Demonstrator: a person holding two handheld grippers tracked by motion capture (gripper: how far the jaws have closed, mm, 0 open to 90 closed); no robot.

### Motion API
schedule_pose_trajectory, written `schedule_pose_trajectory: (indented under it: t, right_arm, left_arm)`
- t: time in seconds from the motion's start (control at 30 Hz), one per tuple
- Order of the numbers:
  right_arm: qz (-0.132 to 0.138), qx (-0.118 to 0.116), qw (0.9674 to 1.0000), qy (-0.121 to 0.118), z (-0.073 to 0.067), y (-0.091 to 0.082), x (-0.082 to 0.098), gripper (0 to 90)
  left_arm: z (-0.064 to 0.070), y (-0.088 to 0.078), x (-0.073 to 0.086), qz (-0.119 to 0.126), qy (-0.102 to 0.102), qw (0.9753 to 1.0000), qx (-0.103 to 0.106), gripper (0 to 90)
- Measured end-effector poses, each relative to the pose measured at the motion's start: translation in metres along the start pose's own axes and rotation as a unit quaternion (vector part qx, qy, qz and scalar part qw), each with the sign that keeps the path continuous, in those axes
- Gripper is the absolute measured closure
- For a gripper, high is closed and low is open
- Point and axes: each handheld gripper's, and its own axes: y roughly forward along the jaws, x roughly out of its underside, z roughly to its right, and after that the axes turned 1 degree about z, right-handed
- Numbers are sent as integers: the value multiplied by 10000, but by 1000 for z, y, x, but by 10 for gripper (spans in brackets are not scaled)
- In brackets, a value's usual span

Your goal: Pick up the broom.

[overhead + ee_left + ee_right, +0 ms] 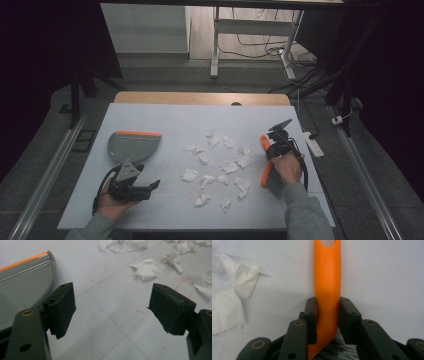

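Observation:
A small brush with an orange handle [327, 277] and grey bristles [339, 350] lies at the table's right; in the high view the brush [265, 175] is under a person's right hand. My right gripper [327, 315] is shut on the handle, its pads pressing both sides; it sits low over the brush [272, 147]. A grey dustpan [134, 145] with an orange edge rests at the left. My left gripper [150, 187] hovers just in front of it, open and empty [111, 307], with the dustpan [22, 277] at its left. Several crumpled white paper scraps [220, 167] lie between them.
The white table top [165, 115] has bare room at the back and along the front edge. Paper scraps [146, 270] lie ahead of the left gripper, and one scrap [229, 297] lies left of the brush handle. A cable strip [314, 142] lies off the table's right edge.

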Motion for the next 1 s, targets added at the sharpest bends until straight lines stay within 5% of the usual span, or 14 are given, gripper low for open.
schedule_pose_trajectory:
  t: [0.4, 0.63, 0.67, 0.8, 0.87, 0.9, 0.93, 0.97, 1.0]
  right_arm:
    - [633, -314, 9963, -485, 12, -19, 14, 708]
    - [1330, -737, 9868, -554, 27, -45, 28, 710]
    - [1612, -866, 9814, -589, 31, -54, 33, 710]
    - [1946, -1141, 9729, -513, 35, -65, 38, 709]
    - [2328, -1360, 9615, -534, 40, -75, 43, 710]
    - [2328, -1360, 9615, -534, 40, -75, 43, 710]
    - [2589, -1598, 9516, -444, 43, -81, 46, 710]
    - [2589, -1598, 9516, -444, 43, -81, 46, 710]
    - [2692, -1700, 9469, -439, 45, -83, 47, 710]
  left_arm:
    - [-2, 1, 0, 23, -37, 10000, -24, 221]
    - [-1, 1, 0, 25, -25, 10000, -43, 221]
    - [-2, 2, 0, 23, -28, 10000, -46, 221]
    - [-2, 4, 0, 8, -36, 10000, -58, 220]
    - [-1, 5, -1, -5, -24, 10000, -67, 221]
    - [-1, 6, -1, -5, -13, 10000, -78, 221]
    - [-1, 6, -1, -5, -12, 10000, -96, 221]
    - [0, 7, -1, -6, -11, 9999, -103, 221]
    - [0, 7, -2, -4, -12, 9999, -110, 221]
